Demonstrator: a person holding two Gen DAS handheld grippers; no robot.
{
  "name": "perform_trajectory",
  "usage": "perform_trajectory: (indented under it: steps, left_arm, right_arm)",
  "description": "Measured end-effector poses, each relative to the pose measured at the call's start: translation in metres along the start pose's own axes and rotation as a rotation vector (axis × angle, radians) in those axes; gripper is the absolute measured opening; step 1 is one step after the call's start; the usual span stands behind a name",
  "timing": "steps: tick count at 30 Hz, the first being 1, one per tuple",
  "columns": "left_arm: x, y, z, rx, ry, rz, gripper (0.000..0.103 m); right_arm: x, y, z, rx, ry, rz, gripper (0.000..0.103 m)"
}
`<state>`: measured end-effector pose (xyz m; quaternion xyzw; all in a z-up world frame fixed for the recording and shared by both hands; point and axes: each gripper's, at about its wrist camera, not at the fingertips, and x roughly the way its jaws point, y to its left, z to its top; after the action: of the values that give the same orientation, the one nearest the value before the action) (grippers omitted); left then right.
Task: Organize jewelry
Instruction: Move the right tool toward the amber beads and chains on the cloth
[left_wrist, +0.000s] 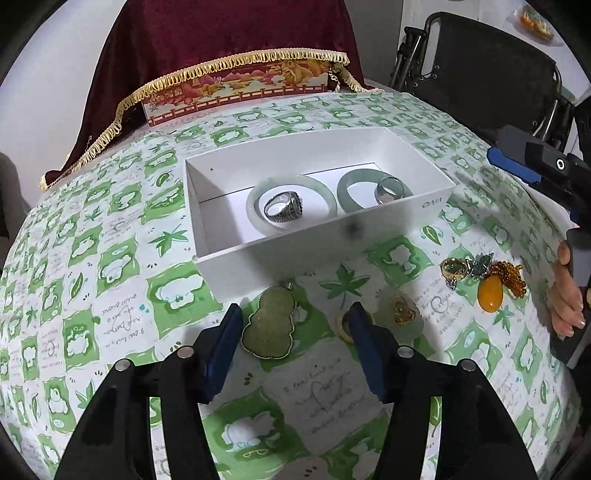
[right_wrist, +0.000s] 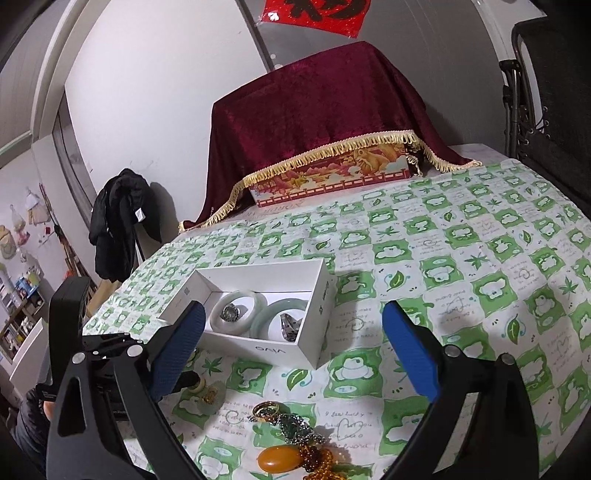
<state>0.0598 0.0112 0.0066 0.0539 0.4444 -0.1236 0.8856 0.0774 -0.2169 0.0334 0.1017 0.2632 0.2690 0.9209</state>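
- Jewelry: gourd pendant (left_wrist: 271, 326) lies on the tablecloth (left_wrist: 110, 258) between my left claw (left_wrist: 291, 345) tips, spread wide and empty, just before the white box (left_wrist: 325, 243).
- Right claw (right_wrist: 295, 347) gapes, empty.
- Risk: flat pendant could slip from my pads and skid.

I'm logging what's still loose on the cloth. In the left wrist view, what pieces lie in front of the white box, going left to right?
Gourd-shaped green pendant → pale jade piece with gold ornament → gold ring → amber oval pendant.
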Motion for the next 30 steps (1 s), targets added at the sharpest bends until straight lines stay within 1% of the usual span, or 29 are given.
perform_trajectory:
  steps: [3,8,10,12,15,17,19,20,21,22,23,24,25,26,27,28,29,30]
  left_arm:
    - [-0.002,-0.003,-0.003,0.001,0.003,-0.003,0.060]
    - [-0.016,-0.016,-0.022,0.033,0.000,-0.054,0.058]
    - [-0.019,-0.021,-0.026,0.045,-0.004,-0.047,0.058]
    - [-0.017,-0.015,-0.024,0.013,-0.003,-0.050,0.059]
    - [-0.017,0.002,-0.020,-0.073,-0.008,-0.055,0.059]
    - [-0.014,0.009,-0.015,-0.112,-0.010,-0.053,0.059]
    - [-0.009,0.008,-0.008,-0.106,-0.007,-0.022,0.060]
    - [-0.007,0.006,-0.005,-0.095,-0.005,-0.006,0.062]
    - [-0.005,0.004,-0.003,-0.088,-0.001,0.007,0.070]
    - [-0.001,0.001,-0.001,-0.080,0.009,0.037,0.079]
    - [0.001,0.001,0.000,-0.075,0.013,0.054,0.083]
    - [0.002,0.002,0.001,-0.080,0.019,0.084,0.093]
    - [0.004,0.007,0.000,-0.098,0.031,0.104,0.100]
    - [0.005,0.013,-0.001,-0.124,0.040,0.099,0.100]
    - [0.003,0.018,-0.002,-0.142,0.038,0.088,0.100]
    - [0.001,0.023,-0.004,-0.149,0.040,0.097,0.100]
    - [-0.001,0.025,-0.006,-0.153,0.037,0.097,0.100]
    - [-0.004,0.027,-0.008,-0.159,0.036,0.103,0.100]
  right_arm:
    - [-0.003,0.002,-0.004,-0.008,0.019,-0.003,0.092]
    - [-0.012,-0.002,-0.010,0.014,0.029,-0.003,0.092]
    - [-0.015,-0.002,-0.011,0.017,0.024,-0.005,0.092]
    - [-0.017,-0.002,-0.012,0.016,0.019,-0.009,0.092]
    - [-0.021,-0.004,-0.012,0.020,0.021,-0.011,0.092]
    - [-0.023,-0.004,-0.013,0.022,0.027,-0.013,0.092]
    - [-0.027,-0.004,-0.016,0.018,0.036,-0.018,0.091]
    - [-0.029,-0.004,-0.018,0.014,0.042,-0.022,0.090]
    - [-0.031,-0.004,-0.021,0.009,0.049,-0.030,0.090]
    - [-0.034,-0.004,-0.025,0.005,0.060,-0.035,0.090]
    - [-0.035,-0.005,-0.029,0.000,0.074,-0.039,0.090]
    - [-0.036,-0.005,-0.032,-0.005,0.088,-0.046,0.090]
    - [-0.036,-0.005,-0.036,-0.012,0.102,-0.054,0.088]
    - [-0.037,-0.004,-0.040,-0.025,0.123,-0.063,0.086]
    - [-0.036,-0.004,-0.043,-0.036,0.141,-0.067,0.081]
    - [-0.035,-0.002,-0.048,-0.056,0.166,-0.070,0.073]
    - [-0.033,0.002,-0.053,-0.089,0.199,-0.076,0.067]
    - [-0.031,0.005,-0.057,-0.109,0.219,-0.081,0.052]
